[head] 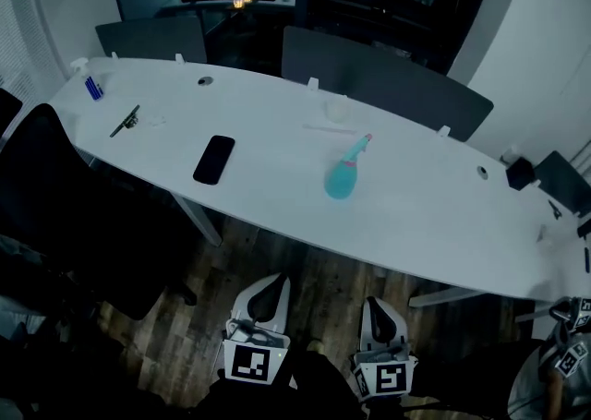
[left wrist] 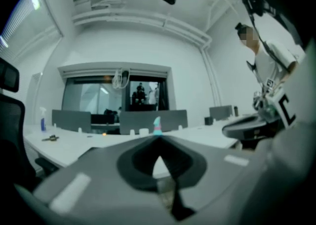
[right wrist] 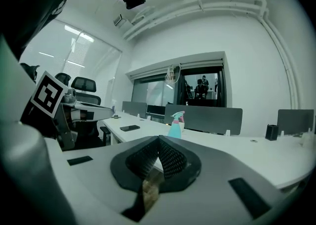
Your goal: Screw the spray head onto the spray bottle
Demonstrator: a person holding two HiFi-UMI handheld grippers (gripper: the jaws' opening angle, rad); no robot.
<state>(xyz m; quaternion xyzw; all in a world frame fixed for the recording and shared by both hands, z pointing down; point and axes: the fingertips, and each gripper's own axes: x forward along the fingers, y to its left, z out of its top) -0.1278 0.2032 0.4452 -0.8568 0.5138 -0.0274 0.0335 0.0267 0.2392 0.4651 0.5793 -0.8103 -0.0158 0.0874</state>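
Left gripper [head: 270,285] [left wrist: 159,141]: jaws pressed fully together, nothing between them. Right gripper [head: 377,306] [right wrist: 158,141]: same, tips meeting, empty. Both sit low in the head view over the dark wood floor [head: 314,280], short of the near edge of the table, side by side and pointing toward it. Each marker cube faces the camera (left [head: 253,363], right [head: 389,378]).

The spray bottle [head: 341,178] [right wrist: 175,128] is teal, standing on the long white table [head: 425,215], roughly mid-length and well apart from both grippers. In both gripper views it lines up straight ahead, just above the closed tips. The spray head [head: 364,139] [left wrist: 157,123], teal with a pink part, sits on top of the bottle; can't tell whether it is screwed down.

A black phone [head: 214,159] lies flat on the table to the left of the bottle, apart from it. Further left are a dark pen-like tool [head: 125,121] and a small blue object [head: 93,88] near the far left end. A small clear container [head: 337,110] stands behind the bottle. Grey divider panels [head: 383,77] run along the far edge. A black office chair [head: 55,197] is at the left, by the table's near side.
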